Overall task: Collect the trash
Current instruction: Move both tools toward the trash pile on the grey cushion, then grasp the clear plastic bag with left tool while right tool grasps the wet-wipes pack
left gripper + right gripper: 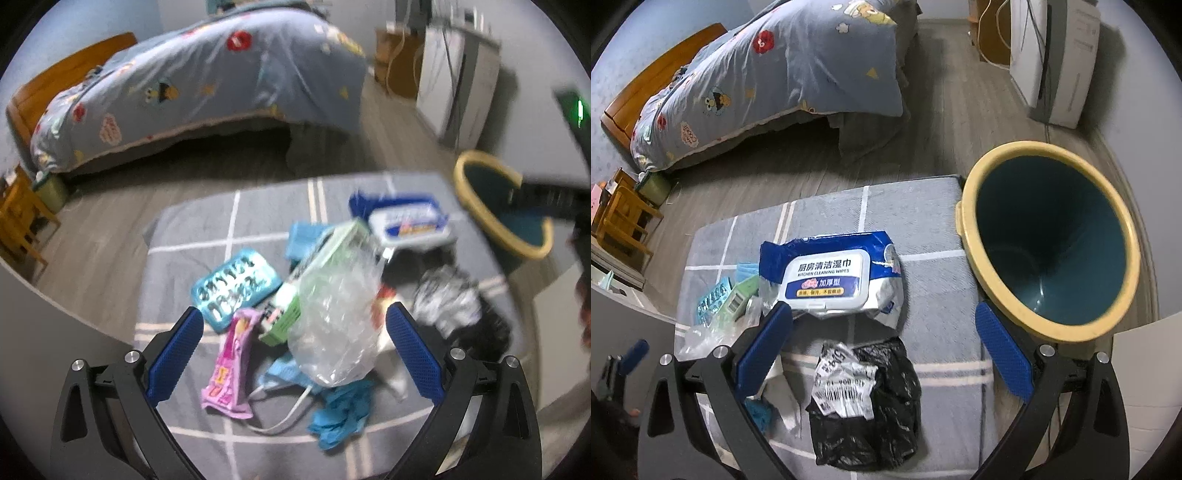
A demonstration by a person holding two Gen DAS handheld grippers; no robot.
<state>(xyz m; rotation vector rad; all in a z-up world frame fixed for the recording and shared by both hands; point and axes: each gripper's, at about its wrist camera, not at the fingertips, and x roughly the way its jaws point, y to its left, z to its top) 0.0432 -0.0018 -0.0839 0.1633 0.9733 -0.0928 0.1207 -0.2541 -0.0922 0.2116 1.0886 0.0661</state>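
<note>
So both tongs are spread wide with nothing in them, hovering tilted down over the tabletop (923, 206), which wears a grey checked cover; the trash is all heaped on that cover and the bin (1052, 243), teal inside with a yellow rim, stands just off its right edge, looking empty; the right tongs (884, 345) sit above a crumpled black bag with a white label (871, 398), which lies straight ahead between the blue pads, its long side running away from the camera, with the blue wipes pack (834, 273) just past it; the left tongs (295, 349) frame a clear plastic bag (332, 314) on a messier pile, with a pink wrapper (231, 365), a teal blister tray (236, 288) and blue gloves (340, 410) around it; my guess is the right hand goes first, since it's nearer the bin and the black bag is lined up already.
</note>
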